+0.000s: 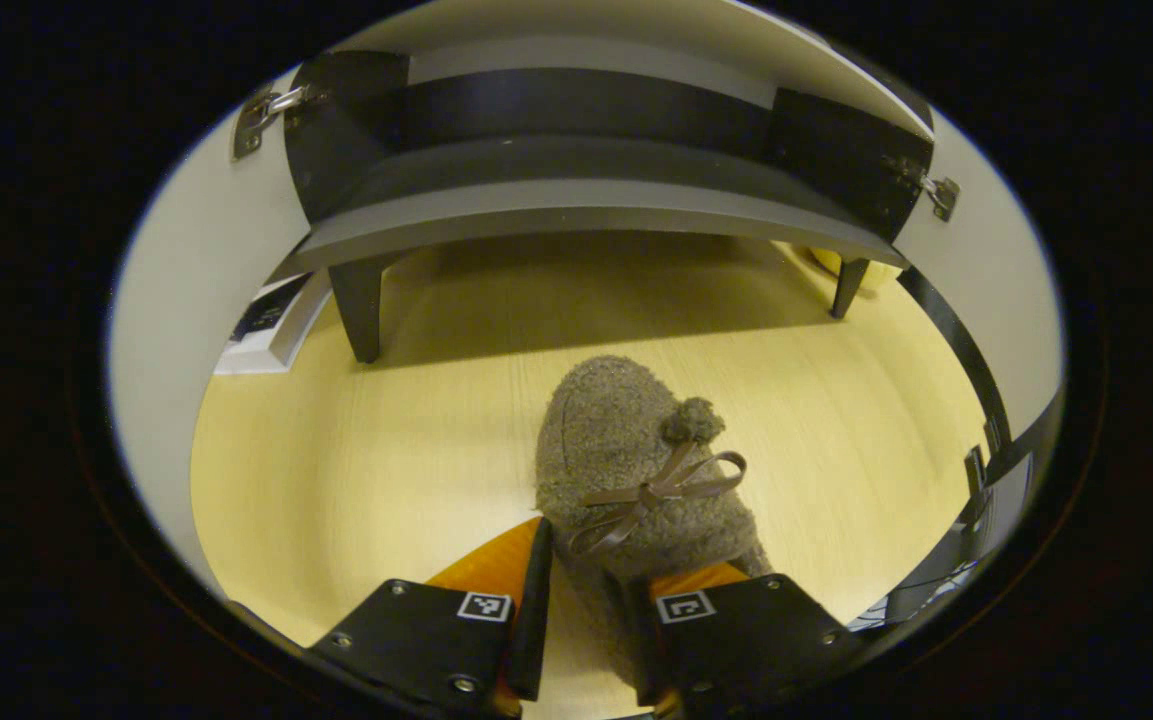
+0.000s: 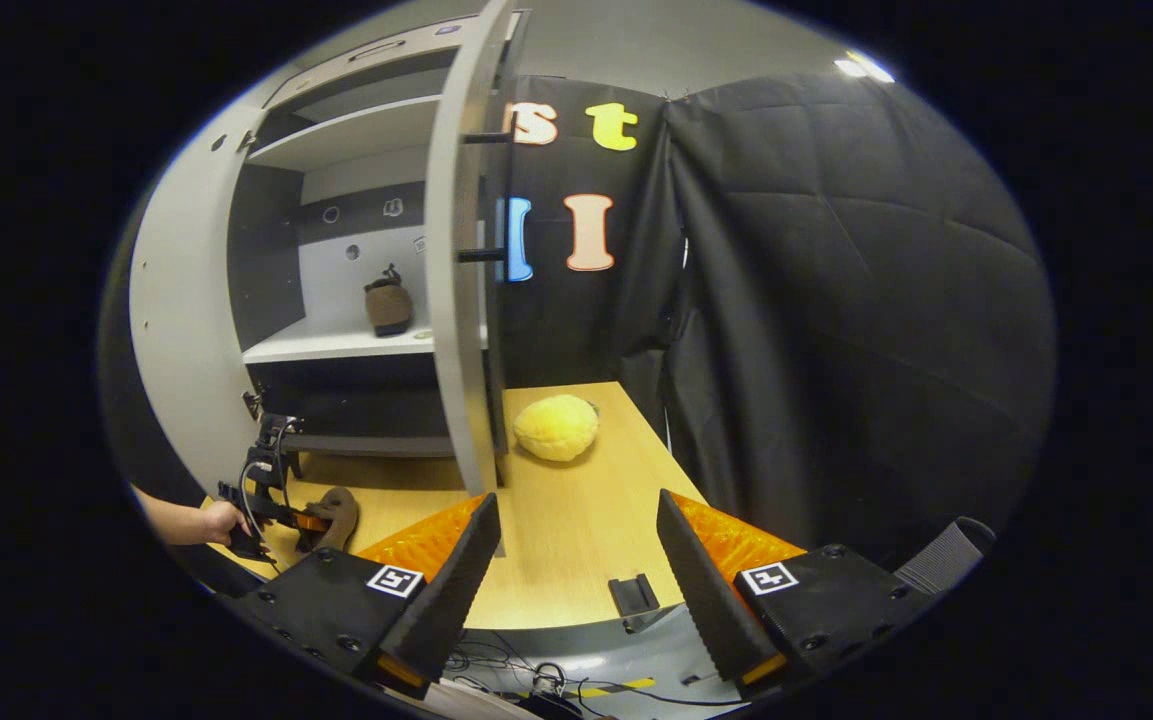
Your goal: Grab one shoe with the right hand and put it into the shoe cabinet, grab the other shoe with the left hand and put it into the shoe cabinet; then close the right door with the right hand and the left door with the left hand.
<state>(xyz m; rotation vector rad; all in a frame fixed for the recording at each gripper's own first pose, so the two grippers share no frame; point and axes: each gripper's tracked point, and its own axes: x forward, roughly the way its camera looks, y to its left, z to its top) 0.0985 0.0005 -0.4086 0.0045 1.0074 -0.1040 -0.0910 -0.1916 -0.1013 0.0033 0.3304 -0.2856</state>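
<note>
A grey fuzzy slipper [image 1: 641, 480] lies on the wooden floor [image 1: 336, 470] between the left gripper [image 1: 586, 610] fingers, heel gripped, before the cabinet [image 1: 576, 190] with bare floor around. The right gripper [image 2: 576, 570] gapes wide, holding nothing; its view shows the other slipper [image 2: 388, 305] shelved behind the open right door [image 2: 461, 250].

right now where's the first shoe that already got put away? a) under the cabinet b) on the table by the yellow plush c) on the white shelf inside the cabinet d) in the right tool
c: in the right gripper view the first shoe stands on the white shelf inside the open shoe cabinet, while the right tool is open and holds nothing.
</note>
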